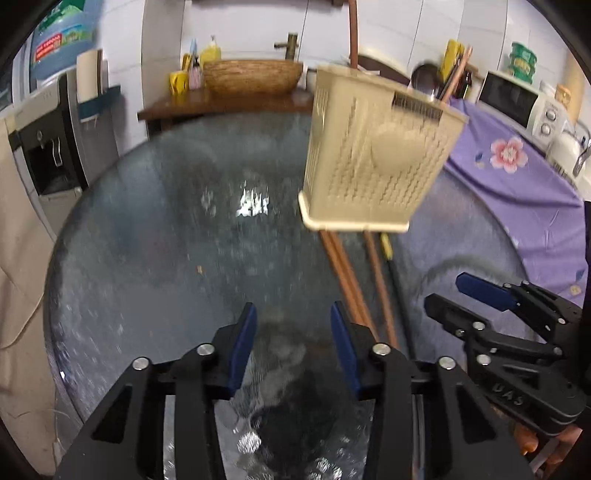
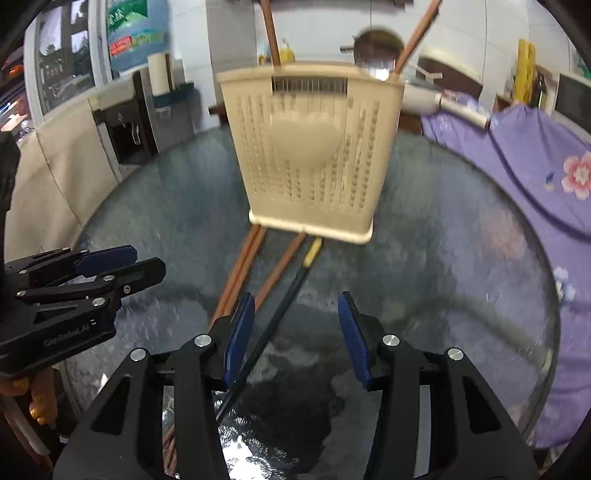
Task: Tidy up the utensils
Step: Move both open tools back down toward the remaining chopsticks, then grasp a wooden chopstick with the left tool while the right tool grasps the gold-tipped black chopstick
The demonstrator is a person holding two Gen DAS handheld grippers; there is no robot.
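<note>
The left gripper (image 1: 293, 317) points downward with its jaws parted and nothing between them. The right gripper (image 2: 295, 310) sits just beside it, angled alike, jaws parted.

Beige perforated plastic utensil holder (image 2: 310, 155) stands upright on round glass table (image 2: 461, 240), w/ brown chopsticks (image 2: 271, 35) and a ladle (image 2: 376, 55) sticking out the top. In front of it, flat on the glass: brown chopsticks (image 2: 240, 269) side by side, plus a black-and-yellow stick (image 2: 291, 291), type unclear.
</note>
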